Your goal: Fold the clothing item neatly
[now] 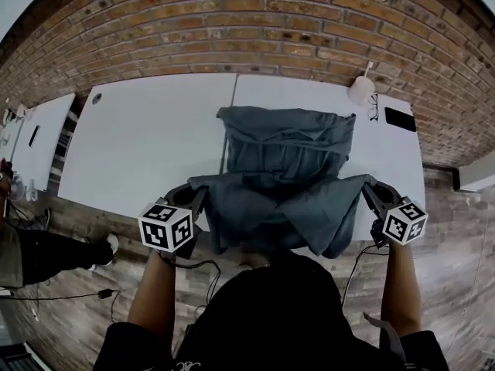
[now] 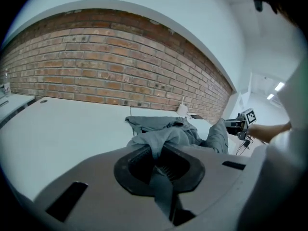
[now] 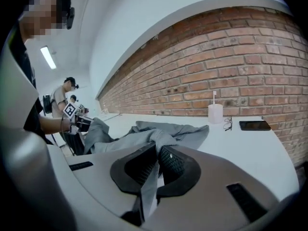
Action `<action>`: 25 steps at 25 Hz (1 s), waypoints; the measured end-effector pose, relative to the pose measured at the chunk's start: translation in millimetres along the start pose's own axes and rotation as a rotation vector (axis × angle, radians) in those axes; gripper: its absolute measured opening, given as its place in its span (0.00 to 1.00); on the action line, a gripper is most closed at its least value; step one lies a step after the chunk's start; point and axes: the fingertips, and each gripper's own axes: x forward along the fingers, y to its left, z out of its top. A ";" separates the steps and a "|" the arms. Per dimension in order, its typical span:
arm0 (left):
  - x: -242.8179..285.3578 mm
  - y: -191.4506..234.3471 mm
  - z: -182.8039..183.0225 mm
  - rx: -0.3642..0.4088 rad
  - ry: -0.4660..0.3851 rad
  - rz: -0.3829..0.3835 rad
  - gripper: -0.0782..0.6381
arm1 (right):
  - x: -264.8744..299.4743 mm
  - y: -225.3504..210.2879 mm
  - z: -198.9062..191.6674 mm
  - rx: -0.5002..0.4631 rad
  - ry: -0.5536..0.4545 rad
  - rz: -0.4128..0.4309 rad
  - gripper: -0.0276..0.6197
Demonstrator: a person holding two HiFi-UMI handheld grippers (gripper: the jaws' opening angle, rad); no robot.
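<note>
Brick wall (image 1: 232, 22) is seen all across the back, with a white tabletop (image 1: 147, 145) butted up against it, apparently two slabs joined at a seam. Off the left edge a second white table (image 1: 39, 137) is cut off by the frame, and the bits lying on it are too small to be identified. Below that, a bystander's leg (image 1: 54, 255) is caught on the wood floor, with the rest cropped out.

At the front edge, the left gripper (image 1: 193, 199) is pressed together on a corner of the grey clothing item (image 1: 286, 168). In the left gripper view a strip of cloth is clearly pinched between the dark pads (image 2: 168, 170). The garment itself is heaped around the middle of the tabletop, its far part bunched toward the wall and its near part lifted and draped past the front edge. What kind of garment it is can't really be told, it's too crumpled. The front edge under it is hidden by cloth and by the wearer's dark head.

The right gripper (image 1: 371, 190) is likewise clamped on the opposite corner, fabric squeezed between its jaws.

Toward the far right corner, a white cup (image 1: 361, 91), glasses (image 1: 373, 107) and a dark phone (image 1: 400, 119) are lined up.
</note>
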 end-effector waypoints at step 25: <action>65.1 82.9 -15.2 0.061 0.218 0.312 0.43 | 44.2 -88.9 -41.8 -0.019 0.240 -0.188 0.26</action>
